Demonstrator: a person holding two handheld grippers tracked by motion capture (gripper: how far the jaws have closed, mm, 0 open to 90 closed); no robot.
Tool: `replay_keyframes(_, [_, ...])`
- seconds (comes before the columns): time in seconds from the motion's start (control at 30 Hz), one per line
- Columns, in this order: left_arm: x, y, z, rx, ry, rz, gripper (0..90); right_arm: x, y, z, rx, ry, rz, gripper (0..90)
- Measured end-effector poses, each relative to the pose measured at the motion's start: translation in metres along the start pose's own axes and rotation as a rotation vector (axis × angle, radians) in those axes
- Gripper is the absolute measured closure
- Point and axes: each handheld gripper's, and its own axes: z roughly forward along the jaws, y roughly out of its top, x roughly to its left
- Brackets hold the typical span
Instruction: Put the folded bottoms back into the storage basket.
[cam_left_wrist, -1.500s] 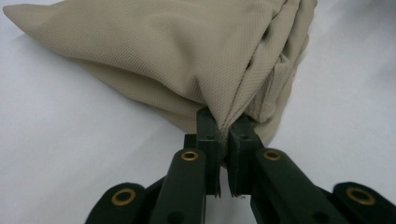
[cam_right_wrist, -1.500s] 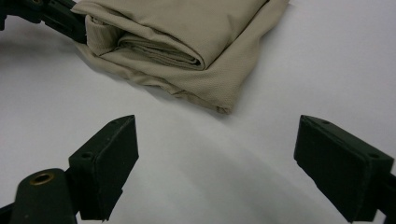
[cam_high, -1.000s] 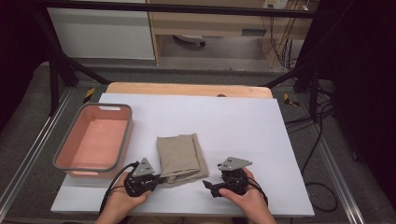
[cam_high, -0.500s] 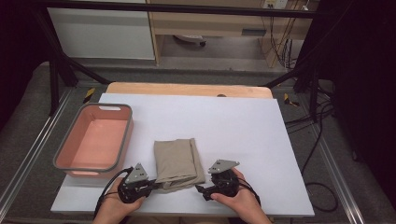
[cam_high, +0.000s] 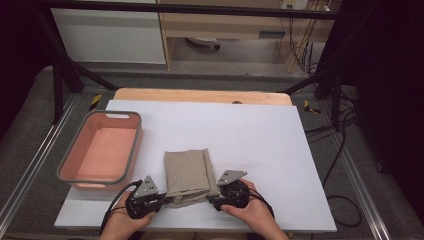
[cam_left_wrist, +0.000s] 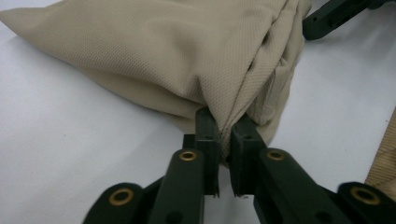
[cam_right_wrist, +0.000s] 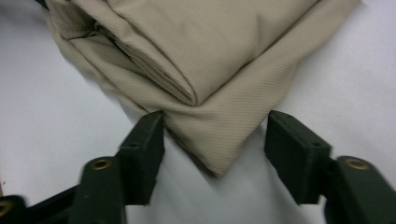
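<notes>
Near the front edge of the white bench (cam_high: 260, 135), a folded beige cloth (cam_high: 187, 175) is lying flat, just beside the pink bin (cam_high: 102, 150). The left hand-held gripper (cam_left_wrist: 224, 140) is pinching one near corner of the cloth — its jaws are clenched on the fabric. The right hand-held gripper (cam_right_wrist: 215, 140) is sitting spread around the other near corner, not yet closing on it. Judging by this, the folding looks largely done — what seems left is securing the second corner, then lifting the cloth, perhaps toward the bin.
</notes>
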Motion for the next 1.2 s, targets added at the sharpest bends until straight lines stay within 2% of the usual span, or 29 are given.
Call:
replay_keyframes(0.03, [-0.001, 0.0, -0.001, -0.004, 0.0, -0.002, 72.8, 0.003, 0.0, 0.0, -0.006, 0.003, -0.022, 57.7])
replay_keyframes(0.07, [-0.002, 0.001, -0.002, -0.012, 0.008, -0.006, 67.7, 0.003, 0.0, 0.0, -0.006, 0.003, -0.022, 57.7])
replay_keyframes(0.1, [-0.003, 0.001, -0.004, -0.024, 0.012, -0.005, 67.7, 0.005, 0.0, 0.0, -0.008, -0.001, -0.036, 62.9])
replay_keyframes(0.13, [-0.004, 0.002, -0.006, -0.037, 0.009, 0.001, 62.6, 0.008, 0.001, 0.001, -0.009, -0.003, -0.044, 71.1])
replay_keyframes(0.17, [-0.006, 0.002, -0.008, -0.049, 0.01, 0.003, 59.0, 0.008, 0.001, 0.001, -0.009, -0.003, -0.044, 71.1])
replay_keyframes(0.23, [-0.007, 0.001, -0.013, -0.073, 0.0, 0.002, 56.9, 0.01, 0.003, 0.001, -0.006, -0.003, -0.04, 78.2])
replay_keyframes(0.3, [-0.008, 0.0, -0.017, -0.1, -0.006, 0.002, 53.9, 0.011, 0.002, 0.002, -0.01, -0.005, -0.04, 81.8])
replay_keyframes(0.37, [-0.008, 0.0, -0.02, -0.125, -0.009, -0.007, 50.8, 0.013, 0.002, 0.0, -0.009, -0.003, -0.039, 83.3])
replay_keyframes(0.57, [-0.004, 0.011, -0.026, -0.178, 0.038, -0.063, 43.2, 0.025, -0.003, -0.006, -0.004, 0.028, -0.023, 83.9])
replay_keyframes(0.67, [-0.001, 0.026, -0.026, -0.174, 0.098, -0.051, 41.9, 0.028, -0.005, -0.007, -0.008, 0.02, 0.003, 83.8])
replay_keyframes(0.73, [0.001, 0.037, -0.025, -0.176, 0.127, -0.026, 38.6, 0.029, -0.008, -0.006, -0.022, 0.006, 0.049, 82.8])
replay_keyframes(0.83, [0.005, 0.058, -0.018, -0.161, 0.145, -0.013, 33.8, 0.027, -0.008, -0.006, -0.024, 0.016, 0.059, 83.3])
replay_keyframes(0.93, [0.013, 0.079, -0.007, -0.157, 0.164, -0.005, 33.6, 0.027, -0.009, -0.007, -0.023, 0.017, 0.052, 84.2])
replay_keyframes(1.0, [0.018, 0.091, 0.001, -0.153, 0.191, 0.0, 33.6, 0.029, -0.008, -0.008, -0.014, 0.013, 0.035, 84.4])
replay_keyframes(1.07, [0.021, 0.103, 0.011, -0.133, 0.222, 0.021, 29.6, 0.029, -0.008, -0.009, -0.009, 0.013, 0.029, 84.4])
replay_keyframes(1.2, [0.027, 0.117, 0.027, -0.1, 0.225, 0.028, 28.0, 0.027, -0.009, -0.008, -0.012, 0.025, 0.039, 84.5])
